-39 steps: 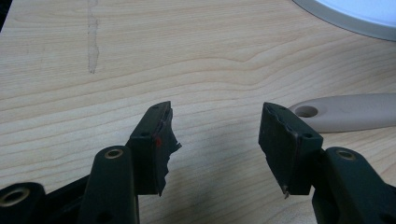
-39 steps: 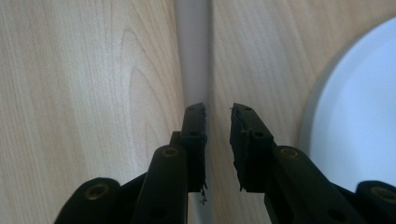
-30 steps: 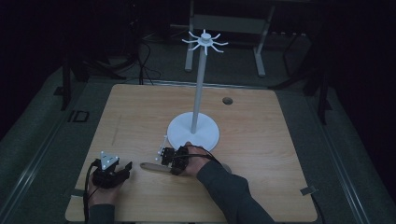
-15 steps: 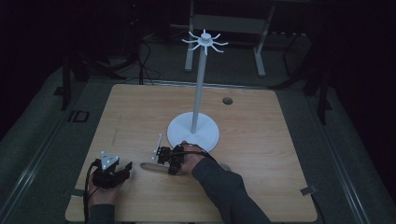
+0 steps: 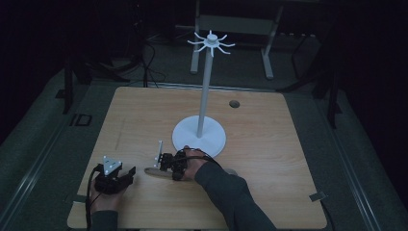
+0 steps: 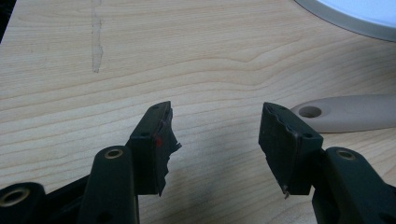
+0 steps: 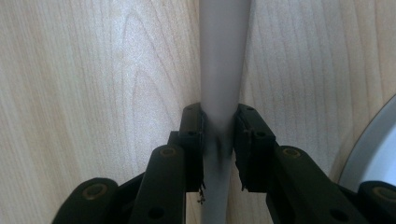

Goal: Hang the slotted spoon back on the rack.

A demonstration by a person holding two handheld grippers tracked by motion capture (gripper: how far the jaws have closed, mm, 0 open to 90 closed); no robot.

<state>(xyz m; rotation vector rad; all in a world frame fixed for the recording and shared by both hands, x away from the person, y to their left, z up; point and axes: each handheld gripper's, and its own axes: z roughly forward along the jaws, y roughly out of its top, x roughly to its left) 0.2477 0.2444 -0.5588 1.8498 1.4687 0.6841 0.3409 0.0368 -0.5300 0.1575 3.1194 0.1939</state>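
Observation:
A beige utensil (image 5: 150, 172) with a hole at its handle end lies on the wooden table (image 5: 269, 125), just in front of a white stand. My right gripper (image 5: 164, 163) points left along it, and its pads are shut on the handle (image 7: 223, 56); part of the utensil is hidden under the hand. In the right gripper view the right gripper (image 7: 219, 130) clamps the handle from both sides. My left gripper (image 5: 127, 174) rests near the front left edge, jaws open with nothing between them. In the left gripper view the left gripper (image 6: 215, 135) has the handle end (image 6: 345, 114) just to its right.
The white stand has a round base (image 5: 199, 136), a tall pole and a ring of hooks at the top (image 5: 210, 42). Its base edge (image 7: 373, 144) lies close beside my right gripper. A small dark hole (image 5: 234, 103) sits in the tabletop behind it.
My right hand has edged slightly to the left with the gripper on the utensil. The left gripper has stayed in place.

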